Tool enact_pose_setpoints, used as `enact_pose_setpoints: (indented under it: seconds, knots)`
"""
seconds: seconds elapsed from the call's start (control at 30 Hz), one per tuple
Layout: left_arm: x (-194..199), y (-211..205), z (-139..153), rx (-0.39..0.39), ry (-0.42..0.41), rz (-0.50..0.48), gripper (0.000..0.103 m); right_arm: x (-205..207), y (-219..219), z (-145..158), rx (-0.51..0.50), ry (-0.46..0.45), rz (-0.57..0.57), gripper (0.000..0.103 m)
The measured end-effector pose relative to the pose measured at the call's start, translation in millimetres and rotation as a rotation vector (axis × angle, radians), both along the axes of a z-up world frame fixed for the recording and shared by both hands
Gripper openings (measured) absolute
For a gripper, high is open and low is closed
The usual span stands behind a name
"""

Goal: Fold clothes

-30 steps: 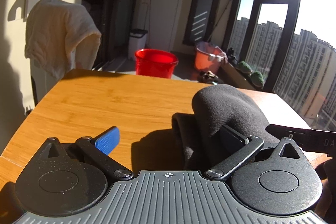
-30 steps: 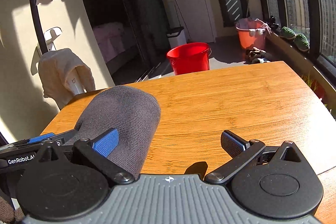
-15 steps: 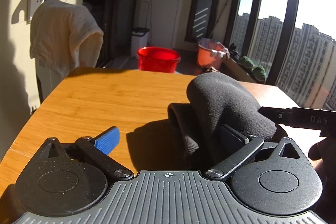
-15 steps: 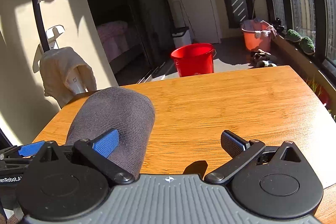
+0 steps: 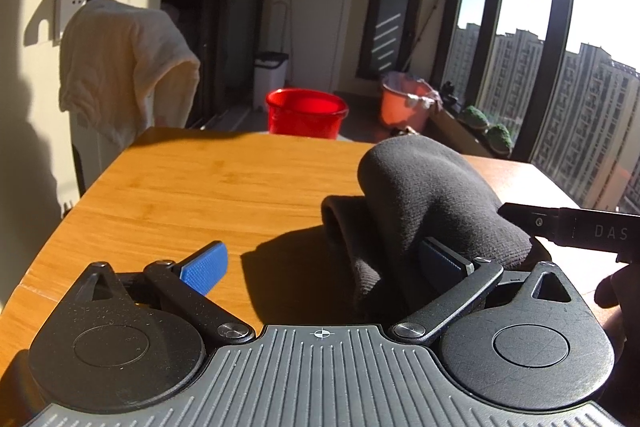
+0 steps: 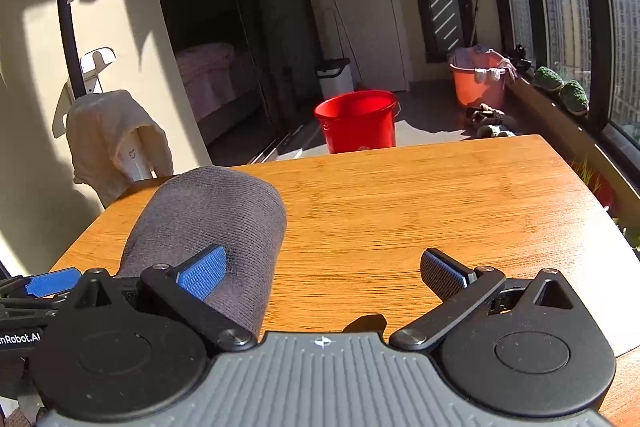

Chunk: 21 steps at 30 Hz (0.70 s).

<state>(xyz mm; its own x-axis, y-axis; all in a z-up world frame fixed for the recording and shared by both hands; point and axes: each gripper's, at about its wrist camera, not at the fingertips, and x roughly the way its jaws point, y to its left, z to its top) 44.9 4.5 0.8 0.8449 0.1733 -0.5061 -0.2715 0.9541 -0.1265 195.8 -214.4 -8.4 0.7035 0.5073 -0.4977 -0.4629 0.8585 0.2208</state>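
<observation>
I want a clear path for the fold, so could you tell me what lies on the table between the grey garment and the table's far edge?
Nothing: in the right wrist view, bare wooden table runs from the grey garment to the far edge.

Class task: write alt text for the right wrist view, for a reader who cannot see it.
A rolled dark grey knitted garment lies on a wooden table, draped over the left finger of the open right gripper. Beyond the table stand a red plastic bucket and an orange basin beside tall windows.
</observation>
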Motion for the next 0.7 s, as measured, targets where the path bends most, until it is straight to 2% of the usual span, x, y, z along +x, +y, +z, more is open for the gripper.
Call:
enact_pose_setpoints:
  seconds: [0.07,0.17,0.33,0.4,0.53,0.63,0.7]
  knots:
    - [-0.2,0.7,0.0,-0.004,0.001,0.003,0.103,-7.5,-2.3,2.0,0.002,-0.039,-0.013,0.103]
    - [-0.6,2.6,-0.2,-0.017,0.002,0.005,0.103,-24.7,-11.1,5.2,0.057,-0.099,0.043,0.103]
    - [-0.2,3.7,-0.6,-0.022,0.004,0.002,0.103,-20.3,0.5,4.1,-0.035,-0.019,0.031,0.103]
    - [0.2,3.7,-0.8,-0.019,0.005,0.003,0.103,-22.0,6.5,5.3,-0.084,-0.042,0.03,0.103]
    - [2.7,8.8,-2.5,-0.049,0.008,0.005,0.103,-35.9,24.8,8.3,-0.211,-0.154,0.004,0.103]
    - [0.8,11.6,-3.1,-0.071,-0.002,0.017,0.103,-39.6,28.5,8.0,-0.234,-0.185,-0.007,0.103]
    - [-2.7,12.5,-3.1,-0.082,-0.015,0.025,0.103,-40.6,23.8,8.7,-0.21,-0.19,-0.007,0.103]
